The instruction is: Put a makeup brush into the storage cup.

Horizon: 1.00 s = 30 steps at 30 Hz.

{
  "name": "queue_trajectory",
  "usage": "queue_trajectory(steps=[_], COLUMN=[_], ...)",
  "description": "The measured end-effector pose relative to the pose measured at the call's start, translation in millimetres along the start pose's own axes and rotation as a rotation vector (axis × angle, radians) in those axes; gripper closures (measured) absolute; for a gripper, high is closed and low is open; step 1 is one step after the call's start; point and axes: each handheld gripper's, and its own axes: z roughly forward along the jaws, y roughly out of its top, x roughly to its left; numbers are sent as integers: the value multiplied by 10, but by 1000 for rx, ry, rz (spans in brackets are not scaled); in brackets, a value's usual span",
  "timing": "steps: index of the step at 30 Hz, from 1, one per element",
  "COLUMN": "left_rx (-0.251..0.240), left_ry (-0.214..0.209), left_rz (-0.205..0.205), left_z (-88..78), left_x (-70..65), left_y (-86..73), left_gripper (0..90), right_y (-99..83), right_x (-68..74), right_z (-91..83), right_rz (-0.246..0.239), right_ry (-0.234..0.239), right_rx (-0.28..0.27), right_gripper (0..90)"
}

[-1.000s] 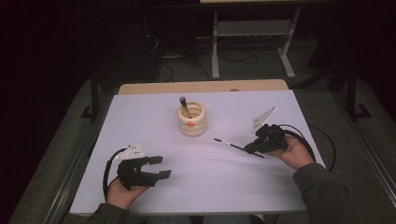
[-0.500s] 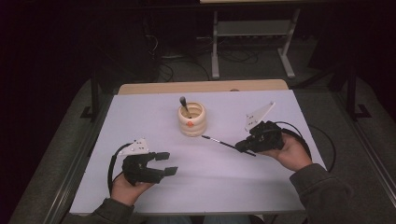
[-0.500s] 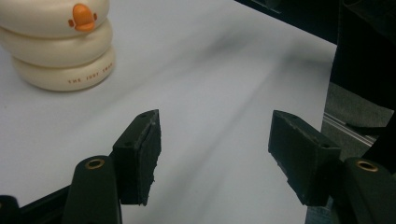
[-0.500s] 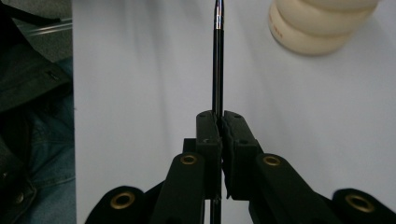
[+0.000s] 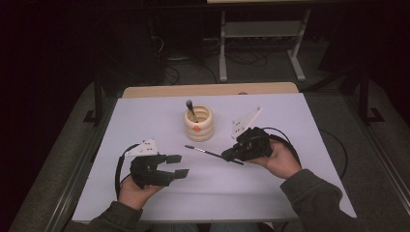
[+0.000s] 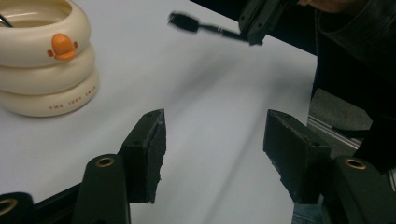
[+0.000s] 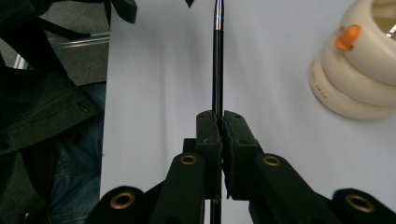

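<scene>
A broad white sheet covers the table [image 5: 290, 193], with a strip of pale wood showing along its far edge. Near the middle of the sheet, toward the far side, stands a cream holder shaped like three stacked rings [image 5: 198, 123], with a small orange duck-like badge on its front and faint red lettering on its lowest ring; a dark-handled tool with a rounded tip [image 5: 190, 107] leans inside it, its lower part hidden by the rim. The left gripper [image 5: 175, 166] is held over the near left part of the sheet, its jaws standing apart with nothing between them, and they have just been closing a little. The right gripper [image 5: 230, 154] is held above the sheet to the right of the holder, its jaws pressed together on a thin black brush-like stick [image 5: 209, 153]. That stick is slim and straight, glossy black with a short silvery band partway along and a darker, thicker tip; it juts from the jaws toward the left, its tip near the foot of the holder but not touching it, clear of the sheet.
</scene>
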Motion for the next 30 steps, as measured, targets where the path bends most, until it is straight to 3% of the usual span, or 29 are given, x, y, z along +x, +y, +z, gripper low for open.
queue_trajectory(steps=[3, 6, 16, 22, 30], left_rx=[-7, -18, -30, -48, -63], left_ry=[-12, -21, -41, -59, -80], left_rz=[0, -28, -38, -62, -80], left_z=[24, 43, 76, 86, 71], left_x=[12, 17, 29, 45, 81], left_y=[2, 3, 2, -7, -24], left_gripper=[421, 448, 541, 617, 707], right_y=[19, 32, 80, 100, 75], right_x=[12, 30, 119, 165, 181], right_z=[92, 183, 370, 416, 492], right_rz=[6, 7, 14, 21, -9], right_ry=[20, 38, 84, 93, 85], right_rx=[-16, -38, -117, -153, -162], right_gripper=[851, 851, 851, 851, 851])
